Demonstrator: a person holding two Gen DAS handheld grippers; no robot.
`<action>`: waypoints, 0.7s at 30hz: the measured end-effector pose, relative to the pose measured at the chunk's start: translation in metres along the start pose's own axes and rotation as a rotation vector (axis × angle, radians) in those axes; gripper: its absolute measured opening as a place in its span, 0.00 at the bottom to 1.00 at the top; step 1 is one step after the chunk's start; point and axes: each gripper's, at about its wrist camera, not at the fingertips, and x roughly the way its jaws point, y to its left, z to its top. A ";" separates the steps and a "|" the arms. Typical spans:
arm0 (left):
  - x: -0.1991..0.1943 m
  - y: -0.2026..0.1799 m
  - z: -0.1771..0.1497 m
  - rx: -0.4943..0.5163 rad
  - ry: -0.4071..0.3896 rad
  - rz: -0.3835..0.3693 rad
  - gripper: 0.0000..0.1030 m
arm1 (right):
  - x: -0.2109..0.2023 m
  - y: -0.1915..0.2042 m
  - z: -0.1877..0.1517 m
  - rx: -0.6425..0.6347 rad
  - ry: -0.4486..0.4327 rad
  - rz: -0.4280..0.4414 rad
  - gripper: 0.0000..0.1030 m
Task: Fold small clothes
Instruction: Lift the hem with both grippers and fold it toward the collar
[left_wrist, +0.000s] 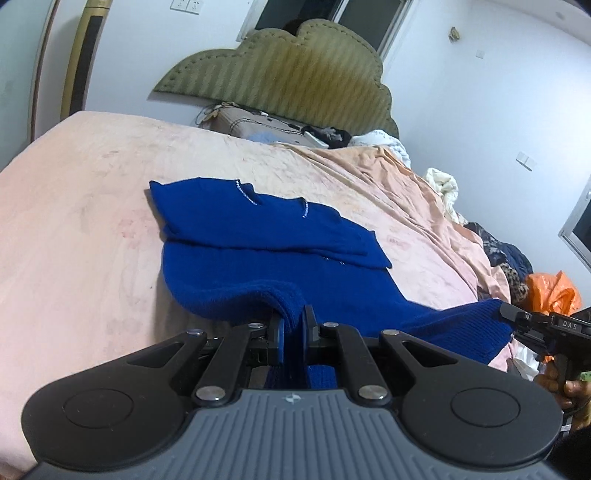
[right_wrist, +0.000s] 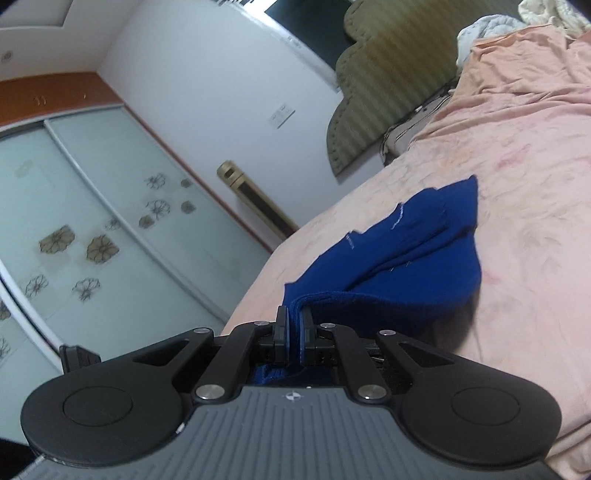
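Left wrist view: left gripper at lower centre, fingers clamped on hem of blue sweater lying mid-frame on pink bed. Right gripper pinches the hem at right edge.

Right wrist view: right gripper closed on sweater fold, centre frame; wardrobe at left.

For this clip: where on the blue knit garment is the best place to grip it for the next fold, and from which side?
Grip the blue knit garment at its thick ribbed hem, coming in from the near edge of the bed. That hem faces the person and is lifted, while the far part lies flat. The left gripper and right gripper are each shut on it there, apparently at opposite corners.
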 end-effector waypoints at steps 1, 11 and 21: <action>0.001 0.002 0.002 -0.004 0.002 -0.003 0.08 | -0.001 0.002 -0.001 0.000 0.006 0.001 0.08; 0.042 0.008 0.068 -0.051 -0.048 0.024 0.08 | 0.026 -0.025 0.033 0.095 -0.089 -0.030 0.08; 0.071 0.000 0.087 -0.031 -0.108 0.099 0.08 | 0.062 -0.054 0.061 0.191 -0.162 -0.043 0.08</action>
